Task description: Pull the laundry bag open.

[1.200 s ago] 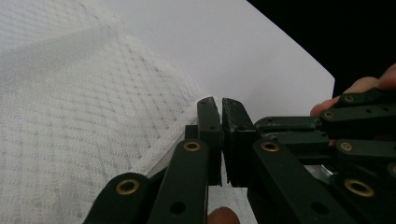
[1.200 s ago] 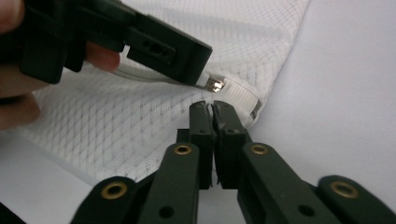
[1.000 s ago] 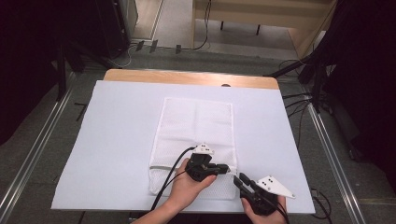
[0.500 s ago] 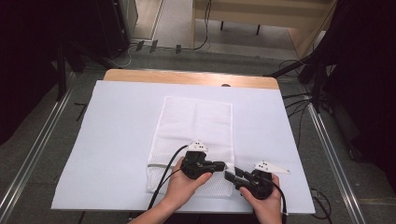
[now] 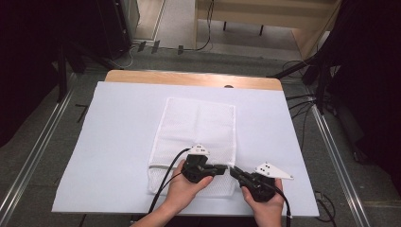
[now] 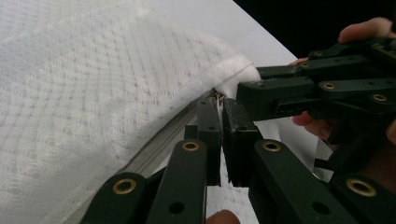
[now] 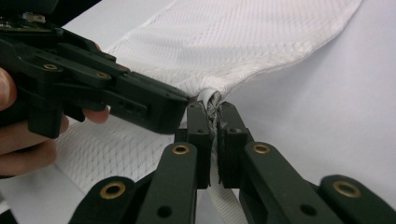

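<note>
A white mesh bag (image 5: pixel 198 123) lies flat on the white table cover (image 5: pixel 113 142), with its grey zipper (image 6: pixel 159 144) along the near edge. My left gripper (image 5: pixel 226 167) is shut at the zipper's right end (image 6: pixel 220 105), on what looks like the small pull. Right beside it, tip to tip, my right gripper (image 5: pixel 233 171) has just been closing and now pinches the bag's near right corner (image 7: pixel 215 109). The mesh (image 7: pixel 261 32) is drawn up slightly at that corner. In the right gripper view the left gripper (image 7: pixel 140 100) reaches in from the left.
A wooden table edge (image 5: pixel 189 78) shows beyond the cover at the far side. The left gripper's black cable (image 5: pixel 165 177) loops over the bag's near left part. Metal rails (image 5: pixel 33 161) and cables run on the floor at both sides.
The right gripper has moved left and forward to the bag's near right corner and closed on it, meeting the left gripper's tip. The left gripper has stayed put.
</note>
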Demonstrator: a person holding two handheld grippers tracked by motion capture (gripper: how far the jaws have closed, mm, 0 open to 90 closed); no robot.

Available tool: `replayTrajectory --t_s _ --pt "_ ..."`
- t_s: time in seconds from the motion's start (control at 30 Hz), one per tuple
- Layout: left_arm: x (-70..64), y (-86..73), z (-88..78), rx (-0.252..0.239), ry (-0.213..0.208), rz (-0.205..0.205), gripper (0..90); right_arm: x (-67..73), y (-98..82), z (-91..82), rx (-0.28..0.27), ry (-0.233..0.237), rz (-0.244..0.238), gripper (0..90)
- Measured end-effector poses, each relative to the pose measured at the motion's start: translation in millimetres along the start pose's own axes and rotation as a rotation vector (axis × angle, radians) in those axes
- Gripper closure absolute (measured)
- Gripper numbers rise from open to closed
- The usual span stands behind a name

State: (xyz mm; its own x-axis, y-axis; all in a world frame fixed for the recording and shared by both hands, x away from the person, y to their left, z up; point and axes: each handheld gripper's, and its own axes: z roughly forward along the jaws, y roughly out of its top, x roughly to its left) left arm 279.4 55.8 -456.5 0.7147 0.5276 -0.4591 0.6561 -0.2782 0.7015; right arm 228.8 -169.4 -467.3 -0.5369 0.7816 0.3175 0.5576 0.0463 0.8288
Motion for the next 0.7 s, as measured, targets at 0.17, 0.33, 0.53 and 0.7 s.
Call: replayTrajectory --t_s 0.17,0.33,0.53,0.7 --pt "-0.3 -0.1 -1.2 -0.001 -0.013 -0.004 86.8 10.1 2.1 -1.2 -0.015 -0.036 -0.067 87.6" --pt "-4.0 0.3 -2.8 0.011 0.020 0.031 87.4 11.8 1.0 -1.7 -0.014 -0.042 -0.053 87.6" --pt "-4.4 -0.3 -5.2 0.023 0.058 0.052 87.6 16.8 2.2 -3.6 -0.013 -0.088 -0.088 87.8" --pt "3.8 -5.2 -13.4 0.030 0.075 0.045 87.6 15.7 3.7 -4.5 -0.017 -0.097 -0.090 87.9"
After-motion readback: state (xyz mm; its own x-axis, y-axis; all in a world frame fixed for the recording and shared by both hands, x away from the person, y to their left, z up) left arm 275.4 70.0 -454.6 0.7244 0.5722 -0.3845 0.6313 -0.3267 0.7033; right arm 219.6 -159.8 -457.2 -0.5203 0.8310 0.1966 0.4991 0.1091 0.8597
